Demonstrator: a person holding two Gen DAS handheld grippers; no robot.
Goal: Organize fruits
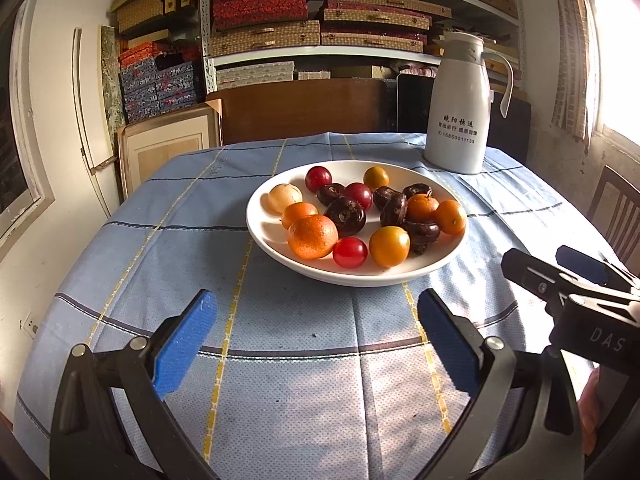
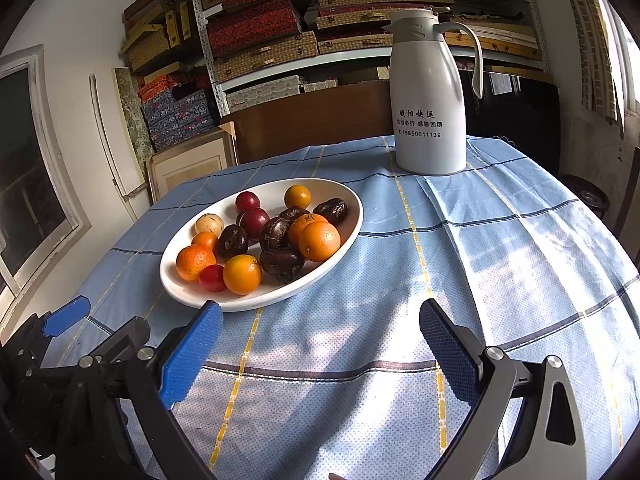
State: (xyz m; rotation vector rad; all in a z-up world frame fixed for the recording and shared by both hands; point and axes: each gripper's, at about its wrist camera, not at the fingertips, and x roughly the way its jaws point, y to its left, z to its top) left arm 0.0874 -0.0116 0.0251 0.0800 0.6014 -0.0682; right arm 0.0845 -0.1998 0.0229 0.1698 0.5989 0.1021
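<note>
- Two grippers, both with fingers spread wide and nothing between them: the left gripper [image 1: 316, 336] and the right gripper [image 2: 320, 344] hover low over the near part of the cloth [image 1: 280, 360], short of the plate [image 1: 264, 236].
- All the fruit lies in that white plate, about mid-table: oranges, red and dark round fruit, and one pale fruit at the plate's left side. No fruit shows on the cloth.
- From the left gripper the plate sits straight ahead and a little right. The near rim lies just beyond the fingertips, with the big orange [image 1: 313, 237], a red fruit [image 1: 350, 252] and a yellow-orange fruit [image 1: 389, 246] closest.
- From the right gripper the plate lies ahead and to the left; its near rim almost meets the tip of that gripper's left finger [image 2: 192, 354]. The fruit is off its centre line.
- So the left gripper looks the better placed (my judgement): a plain forward reach puts the near fruit between its fingers, while the right would have to swing left first.
- The fruit is round, with no long axis to line up; crowding matters more, since neighbours touch.
- A white jug [image 1: 460, 120] stands at the far right, well apart from the plate.
- No sorting container is visible, so I cannot tell where the fruit should go.
</note>
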